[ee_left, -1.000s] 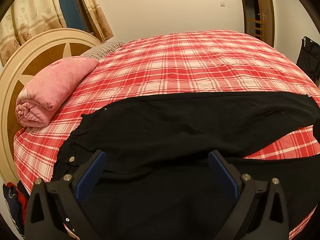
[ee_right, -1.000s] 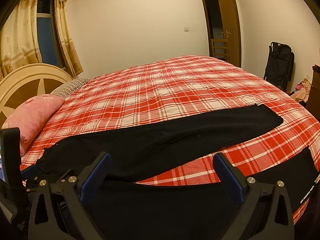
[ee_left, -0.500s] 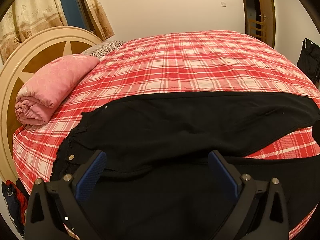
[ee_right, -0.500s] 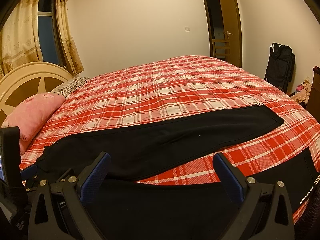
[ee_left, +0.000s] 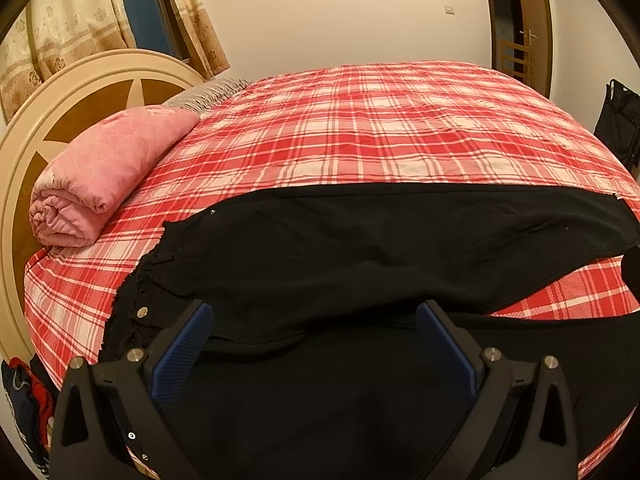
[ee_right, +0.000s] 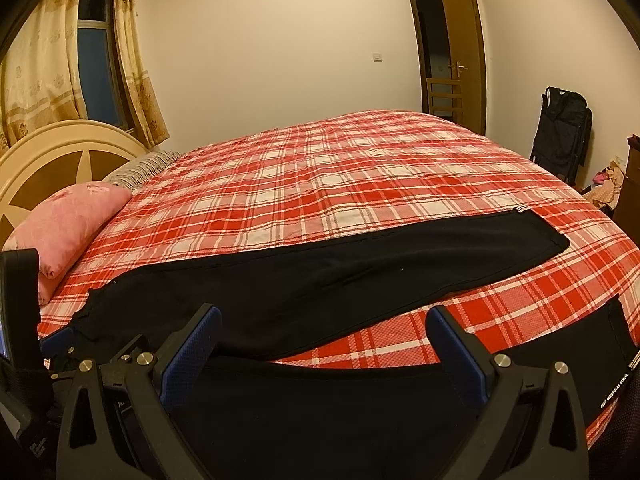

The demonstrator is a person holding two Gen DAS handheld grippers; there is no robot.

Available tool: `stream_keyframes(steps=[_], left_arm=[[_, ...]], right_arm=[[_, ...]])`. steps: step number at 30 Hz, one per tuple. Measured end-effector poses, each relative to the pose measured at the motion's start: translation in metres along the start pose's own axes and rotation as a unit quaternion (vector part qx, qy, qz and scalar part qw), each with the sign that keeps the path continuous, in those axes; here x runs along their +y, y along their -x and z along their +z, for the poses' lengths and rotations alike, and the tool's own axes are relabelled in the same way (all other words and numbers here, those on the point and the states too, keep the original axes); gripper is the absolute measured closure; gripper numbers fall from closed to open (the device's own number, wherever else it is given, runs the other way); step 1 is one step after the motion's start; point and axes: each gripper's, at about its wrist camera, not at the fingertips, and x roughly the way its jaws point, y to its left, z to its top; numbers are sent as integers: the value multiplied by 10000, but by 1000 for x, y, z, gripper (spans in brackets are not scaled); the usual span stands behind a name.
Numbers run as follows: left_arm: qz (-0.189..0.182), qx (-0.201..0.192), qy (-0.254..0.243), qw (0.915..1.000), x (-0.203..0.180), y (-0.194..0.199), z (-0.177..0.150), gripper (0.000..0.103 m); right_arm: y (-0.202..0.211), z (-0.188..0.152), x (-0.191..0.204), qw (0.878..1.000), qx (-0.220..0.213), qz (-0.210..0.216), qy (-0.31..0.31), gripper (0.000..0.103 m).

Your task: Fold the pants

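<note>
Black pants (ee_left: 360, 264) spread flat on the bed (ee_left: 380, 128), waist toward the headboard (ee_left: 24, 168), far leg stretched out straight to its cuff (ee_right: 532, 236), near leg running along the bed's near edge with a strip of plaid showing between, likely laid so for folding one leg onto the other. Left gripper (ee_left: 312, 320) poised low over the seat and waist end, fingers (ee_left: 188, 340) spread wide and empty. Right gripper (ee_right: 324, 332) likewise released above the near leg, nothing grasped, probably placed to take that leg's edge.
</note>
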Motion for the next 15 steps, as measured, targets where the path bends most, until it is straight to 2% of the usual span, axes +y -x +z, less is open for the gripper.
stream_keyframes(steps=[15], left_arm=[[-60,142,32,9999,0,-13,-2,0]], right_arm=[[-14,-4,5,9998,172,-20,76,1]])
